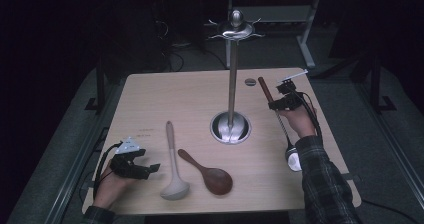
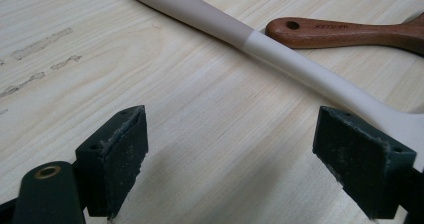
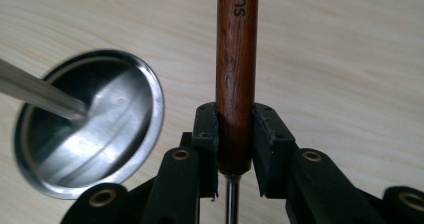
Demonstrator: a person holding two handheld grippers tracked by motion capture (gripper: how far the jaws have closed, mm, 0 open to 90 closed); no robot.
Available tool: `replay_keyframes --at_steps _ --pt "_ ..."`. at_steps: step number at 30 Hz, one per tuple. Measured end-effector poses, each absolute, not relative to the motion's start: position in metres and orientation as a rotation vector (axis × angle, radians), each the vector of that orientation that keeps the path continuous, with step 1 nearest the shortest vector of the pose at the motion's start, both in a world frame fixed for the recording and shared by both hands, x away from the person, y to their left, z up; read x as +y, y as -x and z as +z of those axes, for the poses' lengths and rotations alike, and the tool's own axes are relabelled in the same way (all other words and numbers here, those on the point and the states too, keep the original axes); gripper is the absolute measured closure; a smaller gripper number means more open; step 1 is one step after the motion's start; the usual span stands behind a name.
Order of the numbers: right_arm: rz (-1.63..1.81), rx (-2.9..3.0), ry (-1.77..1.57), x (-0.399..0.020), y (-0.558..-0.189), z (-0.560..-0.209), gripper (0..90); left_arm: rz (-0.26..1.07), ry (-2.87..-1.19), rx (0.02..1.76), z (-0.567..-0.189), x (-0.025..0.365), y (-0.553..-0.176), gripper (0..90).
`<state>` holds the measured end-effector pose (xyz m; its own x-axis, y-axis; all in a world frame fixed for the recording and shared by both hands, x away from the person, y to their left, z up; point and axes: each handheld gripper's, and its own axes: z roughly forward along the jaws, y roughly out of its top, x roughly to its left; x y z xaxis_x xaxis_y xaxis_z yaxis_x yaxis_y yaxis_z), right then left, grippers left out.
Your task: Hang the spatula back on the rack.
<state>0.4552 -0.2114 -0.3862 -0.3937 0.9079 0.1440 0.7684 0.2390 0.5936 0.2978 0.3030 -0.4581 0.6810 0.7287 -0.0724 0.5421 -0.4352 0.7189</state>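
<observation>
On the desk (image 1: pixel 150 91) a tall metal stand (image 1: pixel 231 84) rises from a round shiny base (image 1: pixel 230 128) near the middle. At the top it has a ring of little hooks (image 1: pixel 235 30). A small grey disc (image 1: pixel 250 82) lies at about 1 o'clock from the base.

A pale ladle (image 1: pixel 172 164) and a brown wooden spoon (image 1: pixel 210 174) lie side by side at about 7 o'clock from the base, their handles close together.

The left tongs (image 1: pixel 150 168) sit low at the desk's 8 o'clock edge, pointing toward the ladle. Their jaws are spread wide with bare desk between them, and the ladle (image 2: pixel 300 69) lies just past them.

The right tongs (image 1: pixel 274 104) are at 3 o'clock from the base, held up off the desk. They are clenched on the wooden handle (image 3: pixel 235 74) of a metal-headed ladle (image 1: pixel 293 159). Its handle points away from the person and its metal bowl hangs low near the sleeve (image 1: pixel 325 179).
</observation>
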Motion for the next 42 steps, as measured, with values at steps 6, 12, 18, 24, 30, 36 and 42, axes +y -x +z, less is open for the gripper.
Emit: replay_keyframes --at_steps 6,12,18,24,30,36,42 --pt "1.009 2.22 -1.484 -0.217 -0.436 -0.366 73.7 0.32 -2.135 0.981 -0.458 0.303 -0.297 14.1" --pt "1.16 2.142 -1.388 -0.221 -0.414 -0.348 73.8 0.324 -2.138 0.984 -0.459 0.303 -0.297 14.1" --pt "1.279 2.078 -1.283 -0.226 -0.398 -0.334 73.8 0.333 -2.14 0.981 -0.458 0.305 -0.296 14.1" --pt "1.446 2.005 -1.204 -0.235 -0.383 -0.324 73.9 0.331 -2.13 0.992 -0.458 0.306 -0.293 14.1" --pt "1.54 1.951 -1.142 -0.244 -0.376 -0.318 73.8 0.336 -2.138 0.991 -0.458 0.307 -0.292 14.1" --pt "1.629 1.936 -1.029 -0.247 -0.369 -0.308 73.7 0.337 -2.144 0.986 -0.458 0.308 -0.292 14.0" --pt "1.698 1.952 -0.921 -0.242 -0.362 -0.287 73.7 0.337 -2.136 0.996 -0.458 0.307 -0.292 14.1"
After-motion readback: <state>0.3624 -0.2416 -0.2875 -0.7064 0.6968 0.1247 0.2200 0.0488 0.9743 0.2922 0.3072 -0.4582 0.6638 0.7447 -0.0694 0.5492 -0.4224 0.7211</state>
